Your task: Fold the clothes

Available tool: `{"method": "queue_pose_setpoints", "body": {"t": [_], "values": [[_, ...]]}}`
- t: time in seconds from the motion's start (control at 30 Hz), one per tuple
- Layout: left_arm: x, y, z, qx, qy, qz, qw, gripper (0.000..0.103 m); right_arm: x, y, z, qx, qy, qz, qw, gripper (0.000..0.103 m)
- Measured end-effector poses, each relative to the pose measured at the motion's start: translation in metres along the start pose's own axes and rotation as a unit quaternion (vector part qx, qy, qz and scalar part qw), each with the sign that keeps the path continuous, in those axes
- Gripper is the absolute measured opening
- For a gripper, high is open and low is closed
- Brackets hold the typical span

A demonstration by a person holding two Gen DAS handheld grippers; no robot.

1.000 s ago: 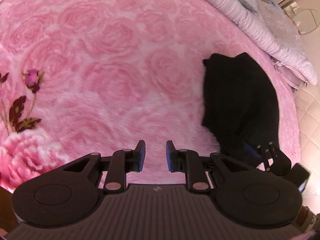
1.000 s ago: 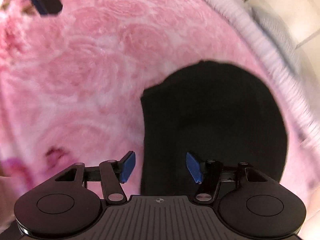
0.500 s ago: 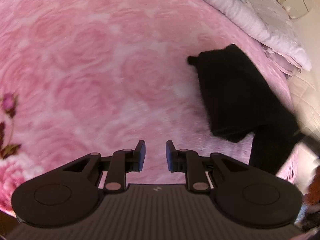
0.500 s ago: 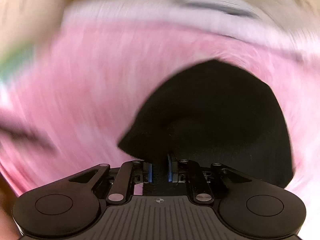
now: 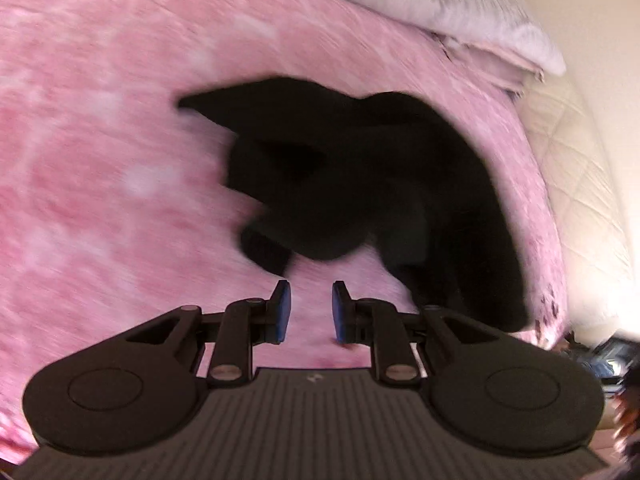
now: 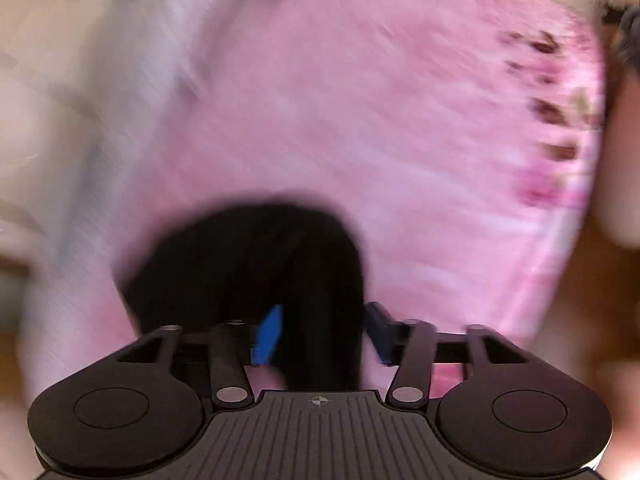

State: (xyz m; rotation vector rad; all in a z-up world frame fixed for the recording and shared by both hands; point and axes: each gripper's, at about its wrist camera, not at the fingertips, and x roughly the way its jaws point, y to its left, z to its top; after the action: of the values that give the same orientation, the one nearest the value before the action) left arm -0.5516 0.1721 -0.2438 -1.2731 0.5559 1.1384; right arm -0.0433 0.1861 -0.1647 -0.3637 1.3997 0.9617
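Observation:
A black garment (image 5: pixel 360 184) lies crumpled on the pink rose blanket (image 5: pixel 100 160), with a corner sticking out to the left. My left gripper (image 5: pixel 308 308) hovers just short of its near edge, pads a small gap apart and nothing between them. In the blurred right wrist view, a bunched strip of the black garment (image 6: pixel 248 260) runs down between the blue pads of my right gripper (image 6: pixel 322 332). Those jaws are opening, and the pads stand wide on either side of the cloth without pressing it.
White and lilac bedding (image 5: pixel 440 12) is piled along the far edge of the blanket. A cream quilted surface (image 5: pixel 580 160) lies beyond the blanket's right edge. Dark flower prints (image 6: pixel 552 112) mark the blanket's edge in the right wrist view.
The right gripper shut on the garment's edge, swung and rolled with it, and now its jaws stand apart. The garment went from flat to crumpled. The left gripper moved closer to it.

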Motion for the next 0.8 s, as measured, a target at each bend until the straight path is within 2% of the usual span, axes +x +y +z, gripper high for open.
{"method": "queue_pose_setpoints", "body": {"t": [0.07,0.13,0.17,0.2,0.3,0.47,0.57,0.7,0.73,0.8], "values": [[0.014,-0.025,-0.009,0.002,0.01,-0.005,0.9999,0.016,0.006,-0.021,0.002,-0.035,0.018,-0.042,0.998,0.055],[0.025,-0.045,-0.018,-0.001,0.022,-0.013,0.9997,0.016,0.011,-0.035,0.012,-0.042,0.026,-0.035,0.998,0.055],[0.029,-0.053,-0.022,-0.002,0.029,-0.016,0.9995,0.016,0.012,-0.039,-0.009,-0.043,0.027,-0.026,0.998,0.055],[0.032,-0.062,-0.026,-0.001,0.036,-0.017,0.9992,0.016,0.011,-0.042,-0.016,-0.052,0.027,-0.014,0.998,0.055],[0.034,-0.083,-0.036,0.009,0.055,-0.024,0.9982,0.017,0.003,-0.028,-0.01,-0.116,0.006,-0.007,0.993,0.055],[0.041,-0.094,-0.05,0.031,0.075,-0.033,0.9962,0.019,-0.001,-0.009,-0.019,-0.228,-0.018,-0.02,0.973,0.055],[0.04,-0.097,-0.05,0.041,0.072,-0.009,0.9965,0.019,0.003,-0.008,-0.03,-0.252,-0.019,-0.033,0.967,0.055],[0.026,-0.109,-0.038,0.044,0.047,0.024,0.9977,0.019,0.01,-0.002,-0.033,-0.298,-0.002,-0.017,0.954,0.055],[0.025,-0.114,-0.034,0.04,0.038,0.033,0.9979,0.019,0.01,0.001,-0.03,-0.318,0.001,-0.011,0.948,0.055],[0.024,-0.124,-0.025,0.028,0.019,0.052,0.9981,0.021,0.012,0.005,-0.021,-0.374,0.0,-0.003,0.927,0.055]]}}
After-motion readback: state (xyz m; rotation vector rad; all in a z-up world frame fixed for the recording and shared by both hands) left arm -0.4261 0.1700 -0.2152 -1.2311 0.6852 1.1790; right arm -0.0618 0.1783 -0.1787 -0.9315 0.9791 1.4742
